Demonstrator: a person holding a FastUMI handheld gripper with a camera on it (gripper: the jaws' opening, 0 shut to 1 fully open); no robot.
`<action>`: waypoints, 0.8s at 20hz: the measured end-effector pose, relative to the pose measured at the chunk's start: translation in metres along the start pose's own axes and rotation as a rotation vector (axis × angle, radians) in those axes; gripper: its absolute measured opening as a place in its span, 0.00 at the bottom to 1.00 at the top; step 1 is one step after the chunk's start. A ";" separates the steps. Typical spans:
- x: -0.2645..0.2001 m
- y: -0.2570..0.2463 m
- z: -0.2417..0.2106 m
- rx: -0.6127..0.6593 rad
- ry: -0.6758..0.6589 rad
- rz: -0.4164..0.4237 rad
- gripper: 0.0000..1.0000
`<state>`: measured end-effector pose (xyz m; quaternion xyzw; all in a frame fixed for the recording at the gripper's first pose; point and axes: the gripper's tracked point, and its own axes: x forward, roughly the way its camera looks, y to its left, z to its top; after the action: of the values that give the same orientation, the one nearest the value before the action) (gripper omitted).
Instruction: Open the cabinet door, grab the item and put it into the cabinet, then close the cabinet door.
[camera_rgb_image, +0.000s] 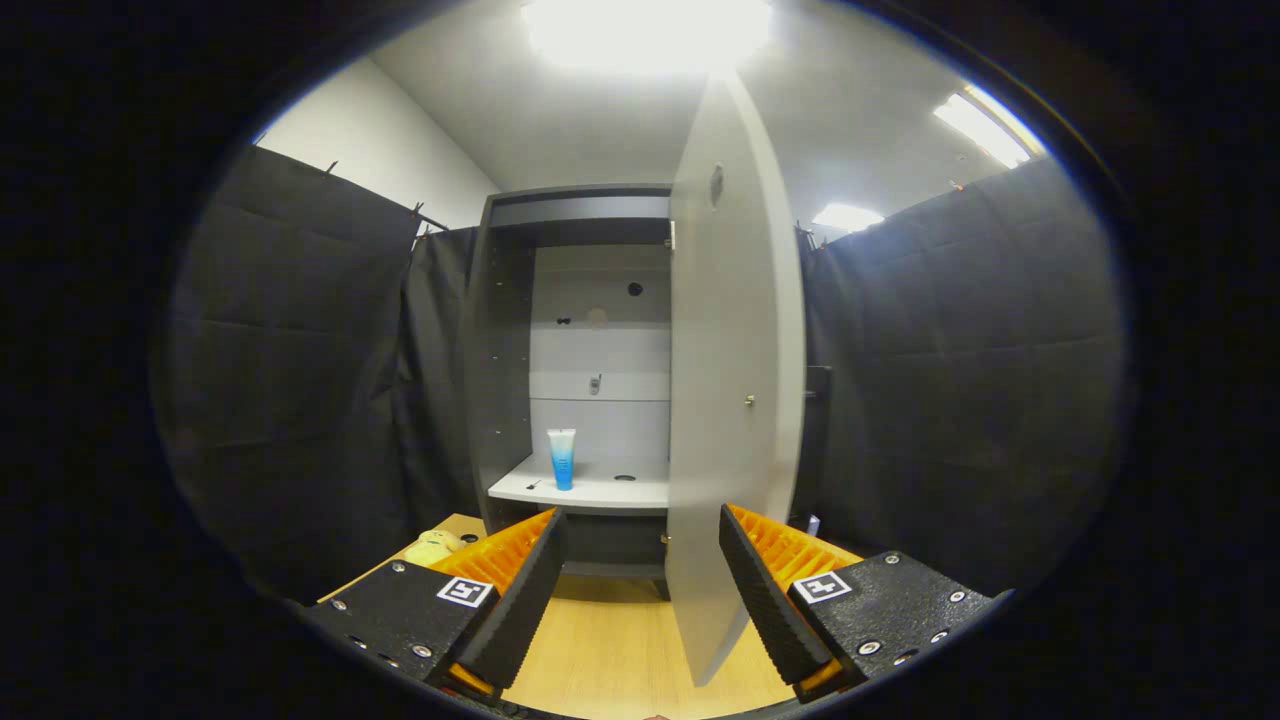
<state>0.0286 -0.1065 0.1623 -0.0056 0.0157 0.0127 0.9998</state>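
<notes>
Grey cabinet (500, 350) with flat matte panels, standing on a pale wood-grain tabletop (610, 650). Cabinet door (735, 400) swung wide open, a tall smooth light-grey slab seen nearly edge-on, small round knob (748, 401) on its face, lower edge reaching down between the fingers. Inside, a pale back wall with a few dark round holes, darker side wall dotted with shelf-pin holes, and one smooth white shelf (600, 492). On that shelf, toward its left side: a small tube (562, 458), standing upright on its cap, translucent white at the top fading to bright blue below. Nothing else distinguishable on the shelf apart from small dark marks.

Gripper (640, 590) spread wide, pinching nothing; black ridged rubber pads (760, 600) on the inner faces, orange ribbed plastic behind, textured black blocks with square printed markers at the base. Door's bottom edge just left of the right finger; contact cannot be judged. Soft yellowish object (432, 547) on the tabletop beyond the left finger, shape unclear. Creased black cloth (300, 400) hanging on both sides.
</notes>
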 end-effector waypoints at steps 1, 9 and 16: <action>-0.002 -0.017 0.004 0.014 -0.005 -0.035 0.93; 0.000 -0.133 0.024 0.105 -0.051 -0.307 0.93; 0.050 -0.191 0.036 0.118 -0.060 -0.457 0.93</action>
<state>0.0842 -0.2959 0.1990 0.0497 -0.0148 -0.2146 0.9753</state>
